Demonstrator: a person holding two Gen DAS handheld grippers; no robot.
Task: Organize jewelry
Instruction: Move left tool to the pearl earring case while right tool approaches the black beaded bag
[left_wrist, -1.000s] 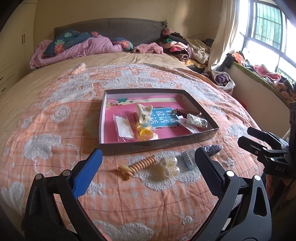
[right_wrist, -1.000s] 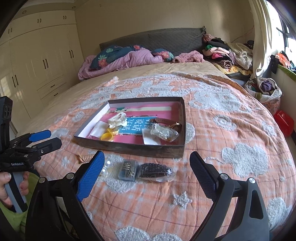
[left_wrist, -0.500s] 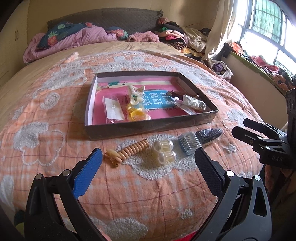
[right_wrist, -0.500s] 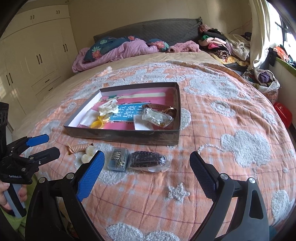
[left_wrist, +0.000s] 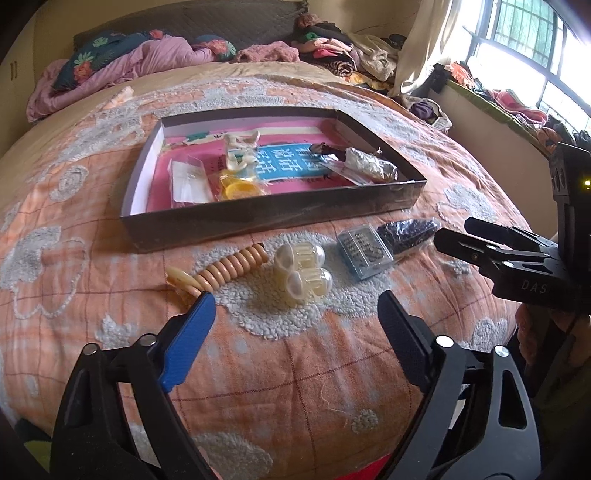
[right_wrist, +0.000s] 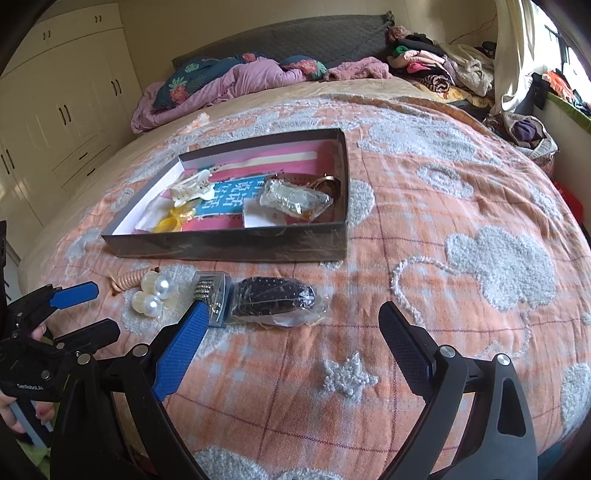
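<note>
So there's a shallow dark cardboard box (left_wrist: 273, 214) with a pink lining sitting on a fuzzy orange quilt (left_wrist: 303, 376) with nubby white cloud patches. Lined up just in front of it: a ribbed peach spiral hair tie (left_wrist: 225, 271), a chunky pearl claw clip (left_wrist: 303, 275), a clear hard plastic case (left_wrist: 365, 251) and a dark beaded piece in a crinkly bag (left_wrist: 406, 230). The left gripper (left_wrist: 295, 314) hangs over the pearl clip, jaws closing but nothing pinched between them yet. The right gripper (right_wrist: 291, 325) is spread wide and empty, with the bagged piece just beyond its blue pad (right_wrist: 181, 350).
</note>
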